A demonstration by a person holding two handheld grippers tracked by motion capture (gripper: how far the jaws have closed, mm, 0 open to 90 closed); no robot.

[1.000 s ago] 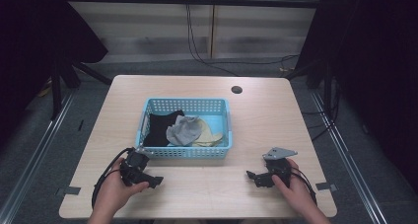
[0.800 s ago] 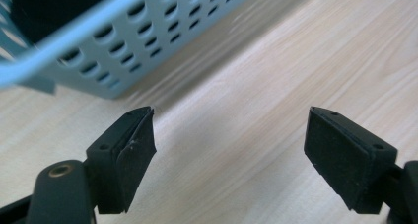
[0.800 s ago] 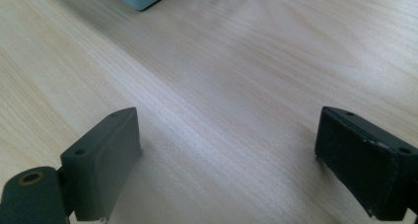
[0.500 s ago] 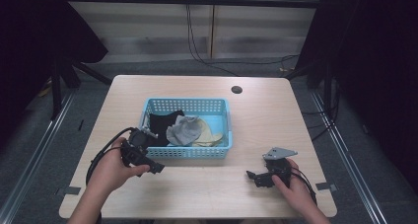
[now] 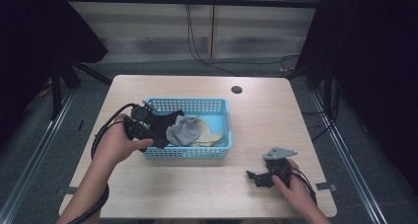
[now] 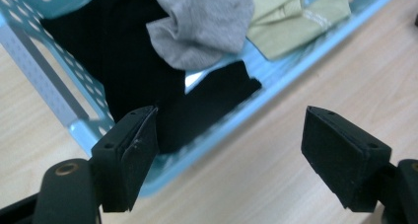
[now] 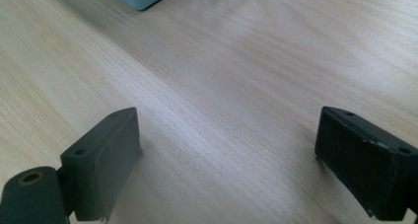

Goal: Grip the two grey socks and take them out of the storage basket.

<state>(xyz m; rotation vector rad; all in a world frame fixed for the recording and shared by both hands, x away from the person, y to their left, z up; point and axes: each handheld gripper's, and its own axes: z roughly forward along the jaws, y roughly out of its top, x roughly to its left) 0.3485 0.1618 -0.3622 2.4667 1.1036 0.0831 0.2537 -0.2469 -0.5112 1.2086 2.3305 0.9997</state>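
Left gripper (image 6: 229,155): fingers released, over the basket's (image 5: 190,152) 9 o'clock corner. Its own view alone shows the black cloth (image 6: 138,71) running 11-to-5. Right gripper (image 7: 229,160): fingers released above bare tabletop (image 7: 246,61).

Recording lab: lone wooden table (image 5: 315,115) amid black curtains (image 5: 379,61), floor rails (image 5: 39,150), dangling cables (image 5: 197,41).

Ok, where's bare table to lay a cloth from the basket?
Bare wood lies right of the blue basket up to the round hole, and along the near edge between both hands. It is crowded at the basket's left end, where the left gripper hovers over the black cloth.
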